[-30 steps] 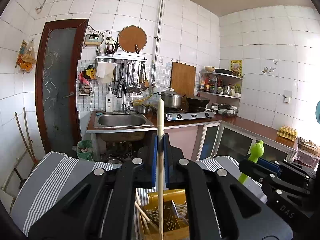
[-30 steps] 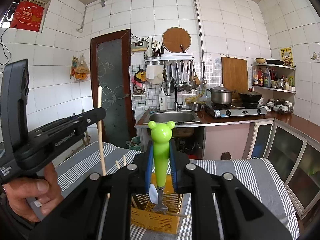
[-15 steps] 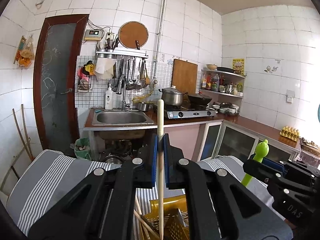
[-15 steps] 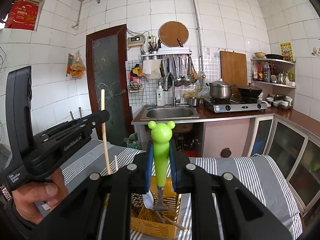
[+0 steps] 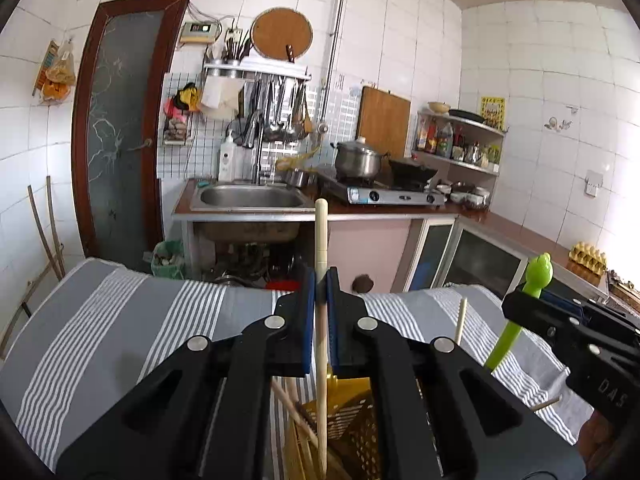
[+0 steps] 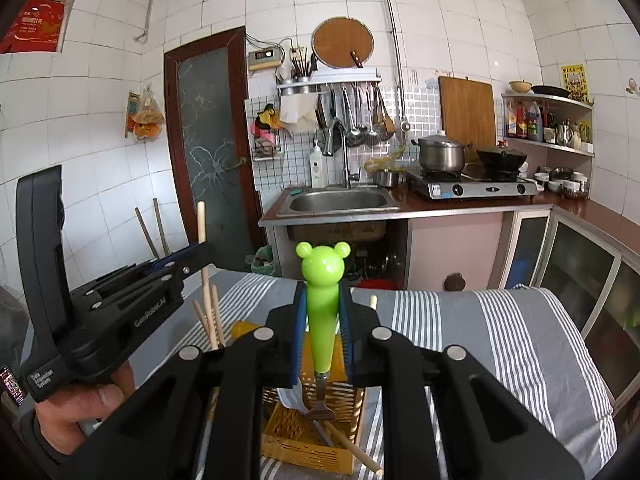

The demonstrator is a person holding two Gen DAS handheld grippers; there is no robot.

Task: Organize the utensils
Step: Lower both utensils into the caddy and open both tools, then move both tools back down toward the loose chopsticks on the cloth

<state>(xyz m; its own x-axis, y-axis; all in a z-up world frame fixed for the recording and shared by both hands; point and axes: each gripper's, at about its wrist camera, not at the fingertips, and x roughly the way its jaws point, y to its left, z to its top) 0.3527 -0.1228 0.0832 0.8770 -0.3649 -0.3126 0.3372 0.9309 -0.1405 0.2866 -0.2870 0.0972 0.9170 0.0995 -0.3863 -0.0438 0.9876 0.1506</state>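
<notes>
Clamping an upright wooden chopstick (image 5: 321, 248), the left gripper (image 5: 320, 292) hangs above the yellow utensil basket (image 6: 308, 436) while the right gripper (image 6: 323, 320) pinches a green bear-handled fork (image 6: 322, 280).

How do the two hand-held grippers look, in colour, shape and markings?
Both are black plastic. The left hand-held gripper and the right hand-held gripper have two angular fingers with blue pads and round silver screws. The left body carries white lettering and a tall flat black upright part at the back. No cables or sleeve show.
</notes>
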